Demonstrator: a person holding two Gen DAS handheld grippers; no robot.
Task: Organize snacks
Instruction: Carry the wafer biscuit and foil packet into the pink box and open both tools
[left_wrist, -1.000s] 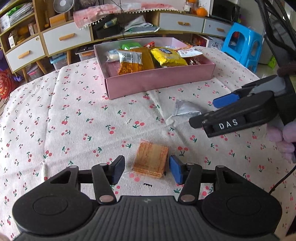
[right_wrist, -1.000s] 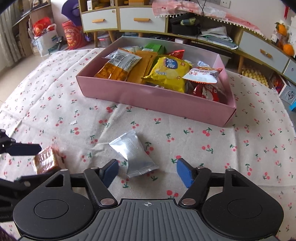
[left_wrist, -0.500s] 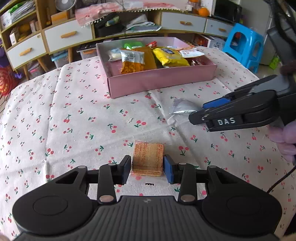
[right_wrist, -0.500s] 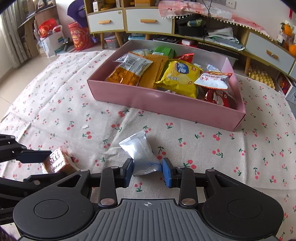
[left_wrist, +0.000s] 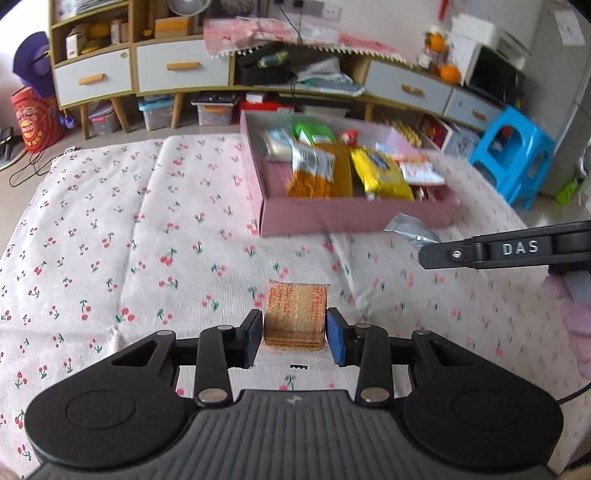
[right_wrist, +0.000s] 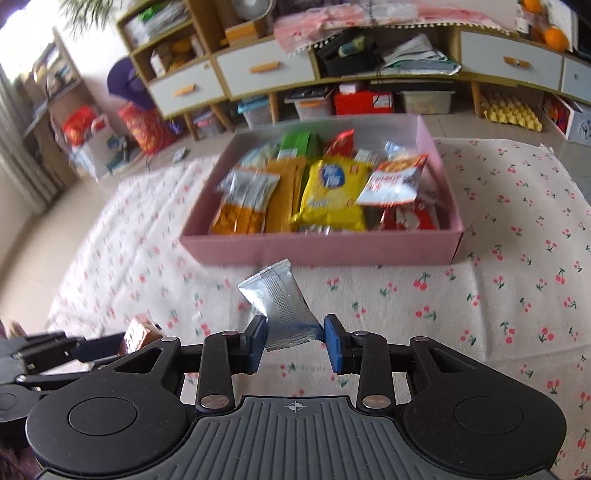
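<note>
While pinched between the blue pads of the left gripper (left_wrist: 294, 334), wafer pack (left_wrist: 295, 317) hangs clear of the cherry-print tablecloth (left_wrist: 110, 258), with pink box (left_wrist: 354, 216) lying ahead and off to the right, toward the far edge of the cloth. Likewise clamped in the right gripper (right_wrist: 295, 341) by its lower end, silver packet (right_wrist: 280, 306), long axis pointing away toward the box's near wall straight ahead. Nearer the box on this showing: right hand, though not by much.
</note>
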